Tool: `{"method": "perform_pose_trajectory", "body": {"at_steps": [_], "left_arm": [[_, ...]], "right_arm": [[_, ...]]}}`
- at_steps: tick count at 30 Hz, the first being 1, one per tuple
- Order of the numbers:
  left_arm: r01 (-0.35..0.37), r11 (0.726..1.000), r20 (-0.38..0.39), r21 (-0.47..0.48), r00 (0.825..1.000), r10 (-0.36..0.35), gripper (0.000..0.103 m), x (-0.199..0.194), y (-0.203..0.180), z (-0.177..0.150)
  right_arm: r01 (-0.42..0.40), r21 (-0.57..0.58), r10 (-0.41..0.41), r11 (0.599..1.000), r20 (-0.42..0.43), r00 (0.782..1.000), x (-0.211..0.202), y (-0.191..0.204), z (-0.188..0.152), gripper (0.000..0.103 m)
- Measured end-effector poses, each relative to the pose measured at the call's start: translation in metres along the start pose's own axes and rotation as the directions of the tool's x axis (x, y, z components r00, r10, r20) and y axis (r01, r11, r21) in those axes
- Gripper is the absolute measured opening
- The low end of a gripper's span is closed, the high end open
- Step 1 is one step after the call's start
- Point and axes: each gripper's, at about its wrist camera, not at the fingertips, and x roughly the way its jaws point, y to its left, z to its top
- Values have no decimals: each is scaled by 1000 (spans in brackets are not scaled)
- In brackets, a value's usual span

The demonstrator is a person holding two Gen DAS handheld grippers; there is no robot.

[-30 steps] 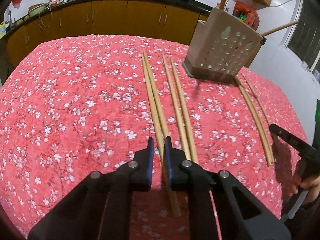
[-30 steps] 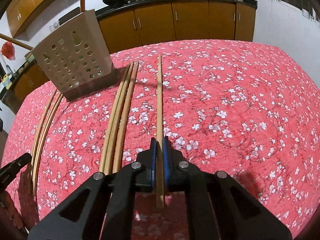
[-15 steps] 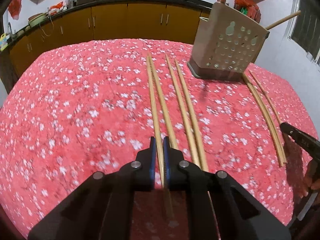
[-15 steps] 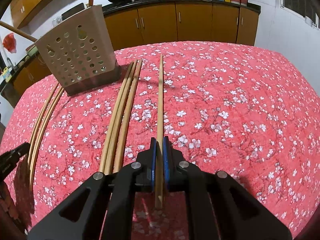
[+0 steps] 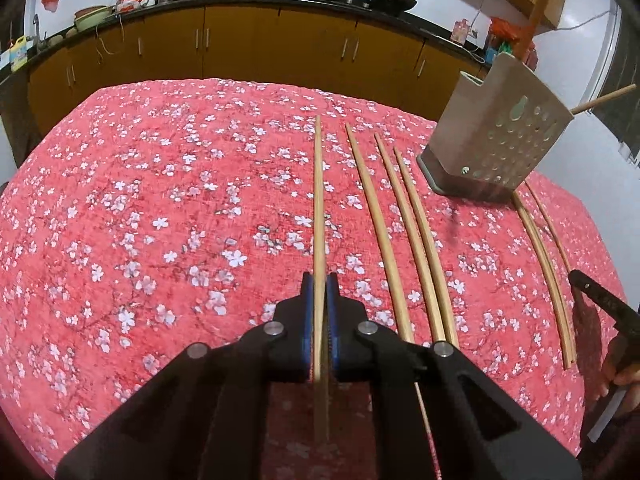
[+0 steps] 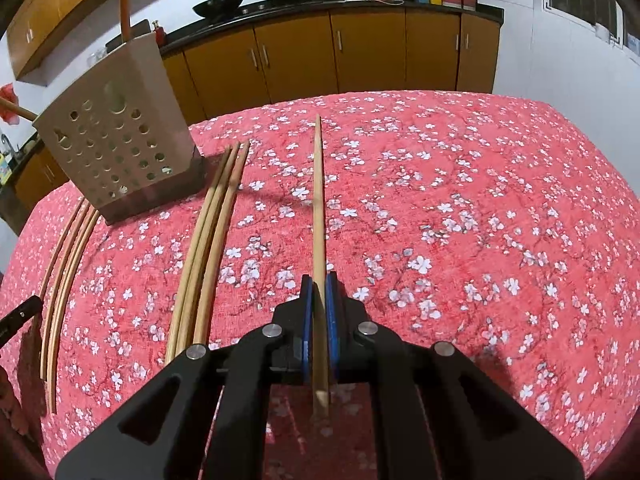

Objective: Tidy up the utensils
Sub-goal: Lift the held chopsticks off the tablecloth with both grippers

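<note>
Left wrist: left gripper (image 5: 319, 292) level w/ table, clamping chopstick (image 5: 318, 200).

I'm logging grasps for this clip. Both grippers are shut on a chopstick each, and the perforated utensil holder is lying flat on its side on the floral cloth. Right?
Not quite. The perforated utensil holder stands on its base, as the right wrist view shows. The rest holds: the left gripper and the right gripper are each shut on a chopstick above the floral cloth.

The table (image 6: 500, 200) lies open toward its right edge; the holder (image 6: 116, 148) and loose chopsticks (image 6: 208, 240) crowd its left side.
</note>
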Motion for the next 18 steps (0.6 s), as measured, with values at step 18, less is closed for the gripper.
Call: {"method": "perform_pose_trajectory", "body": {"at_steps": [18], "left_arm": [[-41, 997, -3, 59, 999, 41, 9, -12, -8, -13]], "right_arm": [[20, -48, -20, 999, -2, 1000, -8, 4, -5, 8]]}}
